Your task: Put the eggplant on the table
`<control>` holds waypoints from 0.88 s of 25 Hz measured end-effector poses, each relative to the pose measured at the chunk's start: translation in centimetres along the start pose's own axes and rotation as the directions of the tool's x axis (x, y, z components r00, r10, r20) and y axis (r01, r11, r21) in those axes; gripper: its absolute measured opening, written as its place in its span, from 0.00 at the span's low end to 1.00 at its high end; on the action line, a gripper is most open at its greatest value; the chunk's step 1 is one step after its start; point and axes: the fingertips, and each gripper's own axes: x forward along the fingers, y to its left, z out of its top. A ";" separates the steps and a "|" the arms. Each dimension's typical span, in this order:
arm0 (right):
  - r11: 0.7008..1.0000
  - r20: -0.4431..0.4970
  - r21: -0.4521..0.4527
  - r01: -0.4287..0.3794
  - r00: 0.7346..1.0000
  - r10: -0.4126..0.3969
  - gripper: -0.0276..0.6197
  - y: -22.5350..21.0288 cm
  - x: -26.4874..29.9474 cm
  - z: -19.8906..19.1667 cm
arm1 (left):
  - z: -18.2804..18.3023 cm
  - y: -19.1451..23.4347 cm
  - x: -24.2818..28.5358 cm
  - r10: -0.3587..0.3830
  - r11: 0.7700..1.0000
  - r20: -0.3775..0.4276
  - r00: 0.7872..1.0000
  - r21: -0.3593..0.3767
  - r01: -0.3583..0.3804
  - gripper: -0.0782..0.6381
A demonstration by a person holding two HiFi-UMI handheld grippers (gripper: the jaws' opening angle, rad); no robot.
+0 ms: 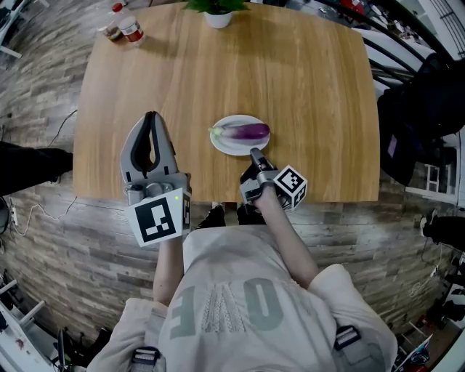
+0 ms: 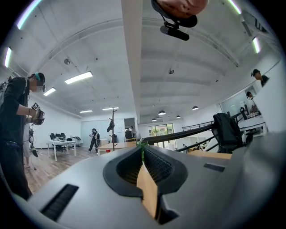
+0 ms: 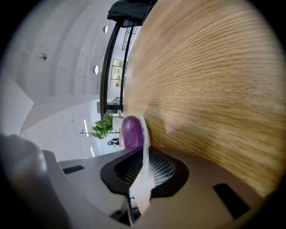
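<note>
1. Rounded pale wooden table (image 1: 305,94), on a grey plank floor. It carries everything listed below.

2. Left gripper (image 1: 152,115), grey, with a square-marker cube. It is held over the table's near left part and points level. Its jaws are pressed together at the tips and there is nothing between them.

3. Right gripper (image 1: 254,153), smaller in the head view, with its own marker cube. It sits at the table's near edge and is tipped slightly downward. Its jaws are closed on the near rim of the plate; the right gripper view shows the thin white edge (image 3: 145,152) running straight between them.

4. Round white plate (image 1: 231,148), flat on the table near the middle of its near edge. It holds one item, entry 5.

5. Glossy purple eggplant (image 1: 248,131) with a green stem end. It lies lengthwise across the plate with the stem to the left. It rests on the plate, not on the bare tabletop, and neither gripper touches it.

6. Small white pot (image 1: 218,19) at the far edge, holding a green leafy plant.

7. Small red-capped bottle (image 1: 131,30) at the far left corner, just beside a second, darker small container (image 1: 112,33). I cannot tell what either holds.
</note>
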 end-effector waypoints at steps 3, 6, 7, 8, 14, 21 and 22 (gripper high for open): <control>1.000 0.010 0.003 0.018 1.000 -0.018 0.09 -0.1 -0.2 0.0 | 0.1 0.0 0.0 -0.001 1.000 0.001 1.000 0.001 0.001 0.14; 1.000 -0.002 0.006 0.027 1.000 -0.027 0.20 -0.1 -0.3 -0.4 | 0.0 0.3 0.0 0.001 1.000 0.000 1.000 0.000 -0.001 0.14; 1.000 -0.006 0.006 0.030 1.000 -0.030 0.24 -0.1 -0.4 -0.5 | 0.0 0.4 -0.1 0.002 1.000 -0.001 1.000 -0.001 -0.002 0.14; 0.999 -0.007 0.005 0.037 0.999 -0.037 0.26 -0.1 -0.6 -0.6 | 0.0 0.5 -0.1 0.004 1.000 -0.001 1.000 -0.001 -0.004 0.14; 0.996 0.007 0.018 0.090 0.996 -0.090 0.36 0.0 -2.0 -0.8 | 0.2 0.7 -0.5 0.015 1.000 0.009 1.000 -0.008 -0.015 0.14; 0.942 0.193 -0.281 0.183 0.972 -0.131 0.37 5.4 -5.3 4.3 | 0.9 -0.1 -0.4 -0.007 1.000 0.037 0.999 -0.021 0.008 0.14; 0.906 0.251 -0.374 0.197 0.962 -0.106 0.37 7.4 -5.9 5.5 | 1.1 -0.2 -0.4 -0.011 1.000 0.044 0.999 -0.022 0.012 0.14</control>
